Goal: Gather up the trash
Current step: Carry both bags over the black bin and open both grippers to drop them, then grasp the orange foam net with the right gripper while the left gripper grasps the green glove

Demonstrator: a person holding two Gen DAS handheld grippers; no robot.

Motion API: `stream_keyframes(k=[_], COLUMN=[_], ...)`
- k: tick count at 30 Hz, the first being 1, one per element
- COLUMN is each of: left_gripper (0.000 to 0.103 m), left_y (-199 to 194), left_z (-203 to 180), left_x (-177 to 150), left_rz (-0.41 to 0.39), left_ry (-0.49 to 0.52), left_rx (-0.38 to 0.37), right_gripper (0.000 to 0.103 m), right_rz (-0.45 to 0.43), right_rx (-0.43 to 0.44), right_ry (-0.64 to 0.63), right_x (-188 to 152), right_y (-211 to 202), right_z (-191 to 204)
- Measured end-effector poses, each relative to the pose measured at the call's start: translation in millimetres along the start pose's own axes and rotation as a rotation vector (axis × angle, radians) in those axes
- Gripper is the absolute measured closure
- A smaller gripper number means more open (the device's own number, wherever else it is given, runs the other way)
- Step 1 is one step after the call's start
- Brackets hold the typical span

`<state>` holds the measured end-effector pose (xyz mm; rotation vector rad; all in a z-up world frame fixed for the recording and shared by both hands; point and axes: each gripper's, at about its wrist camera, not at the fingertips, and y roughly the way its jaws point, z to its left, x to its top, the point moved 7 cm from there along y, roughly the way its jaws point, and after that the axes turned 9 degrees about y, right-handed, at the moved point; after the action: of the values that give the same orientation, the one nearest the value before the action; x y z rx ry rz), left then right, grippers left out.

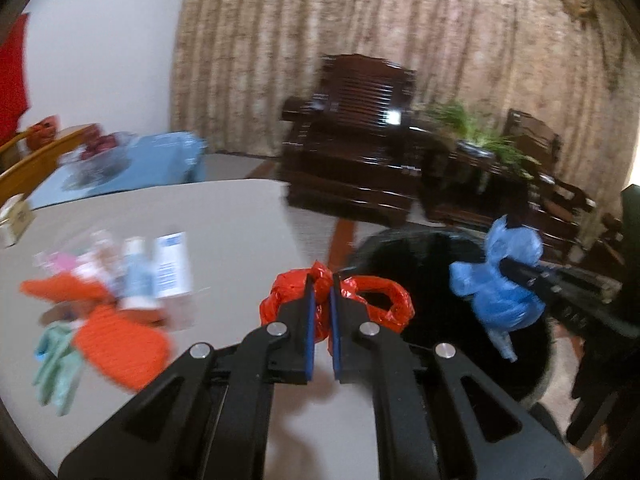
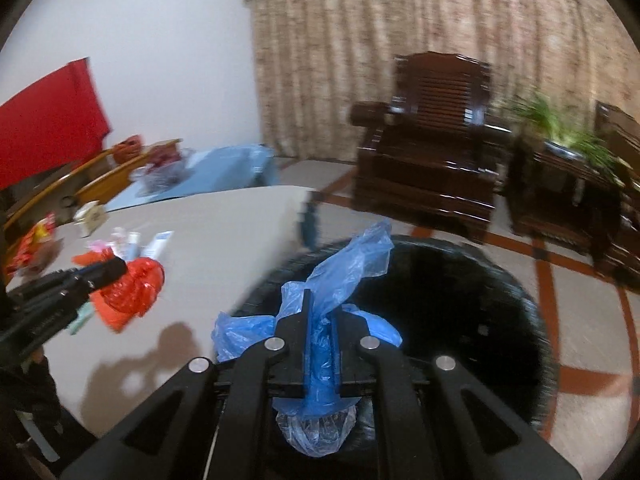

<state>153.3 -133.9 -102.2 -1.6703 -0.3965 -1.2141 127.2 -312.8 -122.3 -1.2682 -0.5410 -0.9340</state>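
Observation:
My left gripper (image 1: 321,280) is shut on a crumpled red plastic bag (image 1: 288,296) and holds it above the grey table's (image 1: 224,216) right edge, beside a black trash bin (image 1: 432,256). My right gripper (image 2: 322,300) is shut on a blue plastic bag (image 2: 348,264) and holds it over the bin's opening (image 2: 452,300). In the left wrist view the right gripper (image 1: 508,266) with the blue bag (image 1: 492,288) hangs over the bin. In the right wrist view the left gripper (image 2: 116,268) with the red bag (image 2: 132,288) is over the table.
On the table lie orange cloths (image 1: 116,332), a green cloth (image 1: 56,364), white tubes and boxes (image 1: 160,268) and a small carton (image 1: 14,222). Dark wooden armchairs (image 1: 352,152), a plant (image 1: 480,140) and a blue-covered table (image 1: 132,164) stand behind.

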Motion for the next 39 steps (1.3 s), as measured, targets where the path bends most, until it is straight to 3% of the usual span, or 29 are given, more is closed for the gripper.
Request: stream_keyframes(k=[5, 7, 8, 9, 11, 12, 13, 15, 20, 31, 39], left_gripper=[0.097, 0.092, 0.084, 0.068, 0.055, 0.048, 0.043, 0.03, 0.013, 0.013, 0.013], left_y=[33, 45, 48, 53, 54, 55, 54, 48, 16, -58, -93], left_z=[-56, -66, -71, -74, -72, -69, -65, -52, 6, 137, 214], left_x=[12, 11, 10, 8, 6, 5, 5, 5, -2, -38, -80], left_rz=[0.003, 0.014, 0.019, 0.03, 0.03, 0.03, 0.028, 0.016, -0.011, 0.022, 0.068], left_ry=[0.049, 0.058, 0.06, 0.059, 0.044, 0.04, 0.036, 0.024, -0.006, -0.066, -0.118], left_rx=[-0.107, -0.126, -0.137, -0.142, -0.143, -0.14, -0.134, -0.094, 0.057, 0.331, 0.45], right_gripper=[0.086, 0.067, 0.061, 0.054, 0.039, 0.024, 0.016, 0.007, 0.006, 0.006, 0.006], right_rz=[0.01, 0.007, 0.005, -0.003, -0.018, -0.026, -0.04, -0.064, -0.093, -0.05, 0.013], right_rx=[-0.075, -0.099, -0.108, -0.121, -0.143, -0.153, -0.165, -0.17, -0.137, 0.1, 0.245], right_ry=[0.048, 0.066, 0.075, 0.082, 0.088, 0.091, 0.094, 0.094, 0.081, -0.036, -0.125], right_x=[-4, -6, -6, -6, -8, -8, -7, -6, 2, -5, -33], right_y=[1, -1, -2, -5, -11, -13, -16, -22, -25, 10, 54], right_z=[-44, -56, -61, -66, -73, -75, -76, -73, -48, 89, 189])
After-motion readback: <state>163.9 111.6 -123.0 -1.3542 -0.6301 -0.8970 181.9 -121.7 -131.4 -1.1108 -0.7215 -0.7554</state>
